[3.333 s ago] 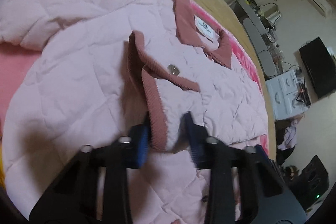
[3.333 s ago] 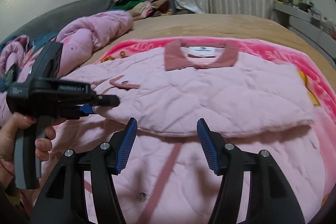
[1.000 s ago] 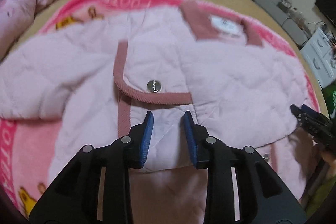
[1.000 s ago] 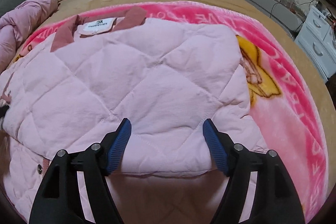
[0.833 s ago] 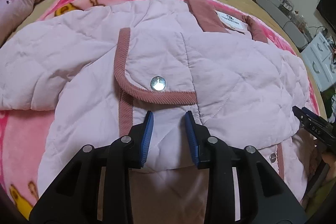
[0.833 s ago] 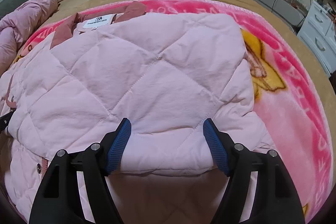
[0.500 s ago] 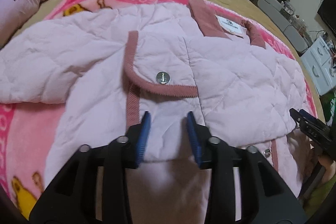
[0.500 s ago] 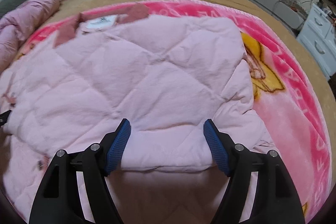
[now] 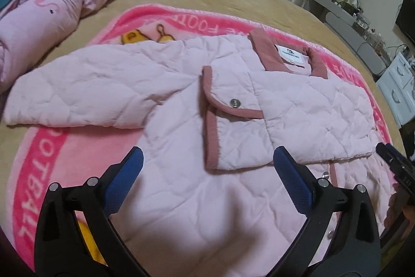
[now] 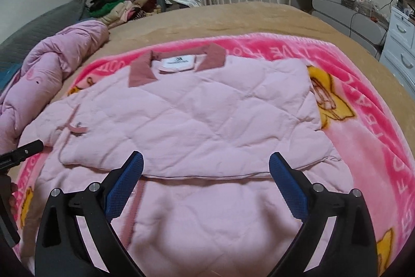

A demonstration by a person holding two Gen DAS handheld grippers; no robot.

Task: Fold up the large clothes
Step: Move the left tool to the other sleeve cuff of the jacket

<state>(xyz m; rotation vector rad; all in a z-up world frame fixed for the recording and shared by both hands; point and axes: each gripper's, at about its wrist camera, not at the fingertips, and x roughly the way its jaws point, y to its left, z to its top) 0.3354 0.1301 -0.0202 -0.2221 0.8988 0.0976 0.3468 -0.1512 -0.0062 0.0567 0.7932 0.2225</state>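
A pale pink quilted jacket (image 9: 181, 121) with dusty-rose trim lies on a pink blanket; it also shows in the right wrist view (image 10: 207, 121). Its right sleeve (image 9: 311, 121) is folded across the chest; the left sleeve (image 9: 77, 95) lies spread out to the left. A flap with a snap button (image 9: 234, 103) sits at the chest. My left gripper (image 9: 207, 173) is open and empty above the jacket's lower body. My right gripper (image 10: 206, 175) is open and empty just short of the folded sleeve's lower edge. The right gripper's tip (image 9: 394, 160) shows at the left wrist view's right edge.
The pink blanket (image 10: 363, 100) covers a tan bed (image 10: 233, 17). A rolled pink duvet (image 9: 59, 7) lies at the left. A clothes pile (image 10: 122, 4) sits at the far end. White drawers (image 10: 399, 43) and a grey bench (image 9: 355, 43) stand to the right.
My left gripper has opened, let go of the jacket's front panel edge, and pulled back. My right gripper stays open and has backed off a little from the folded sleeve.
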